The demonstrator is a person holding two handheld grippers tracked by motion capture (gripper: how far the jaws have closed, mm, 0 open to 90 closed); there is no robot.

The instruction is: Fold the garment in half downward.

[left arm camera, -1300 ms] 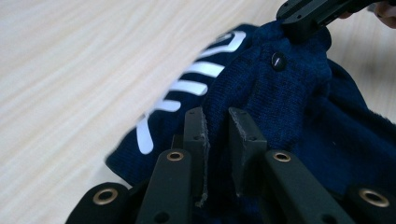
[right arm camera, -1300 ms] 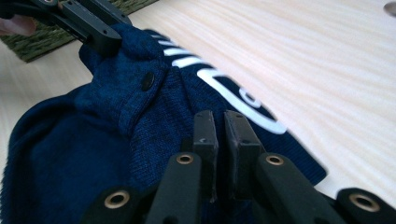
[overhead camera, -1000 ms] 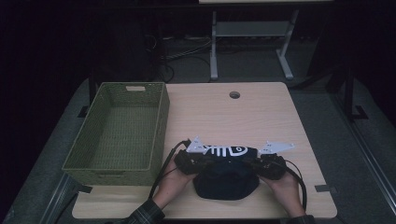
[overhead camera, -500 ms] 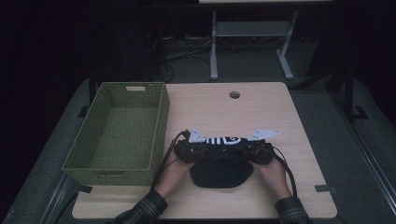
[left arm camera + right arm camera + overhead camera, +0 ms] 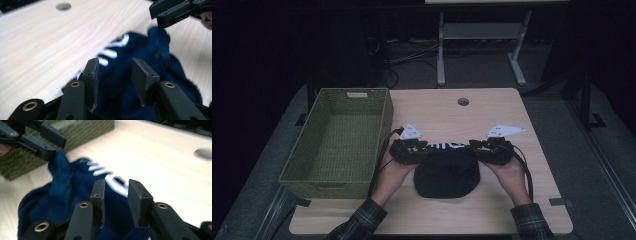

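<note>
A navy knit hat (image 5: pixel 447 172) with white lettering lies on the wooden table (image 5: pixel 437 112) near its front edge. My left gripper (image 5: pixel 426 148) sits at the hat's far left corner and my right gripper (image 5: pixel 473 146) at its far right corner, their tips facing each other. In the left gripper view the left gripper (image 5: pixel 113 62) has just been opening; its pads stand apart over the hat (image 5: pixel 160 50) and do not press on it. The right gripper (image 5: pixel 116 182) has also just been opening, with the hat (image 5: pixel 62 190) under its spread pads.
An empty green woven basket (image 5: pixel 332 187) stands on the table's left side, close to my left hand. A round cable hole (image 5: pixel 463 101) lies at the table's far edge. Beyond the table stand a metal frame (image 5: pixel 441 55) and cables on the dark floor.
Both hands have moved away from the person and risen a little, drawing the hat's far edge with them. Both pairs of jaws have opened off the cloth.
</note>
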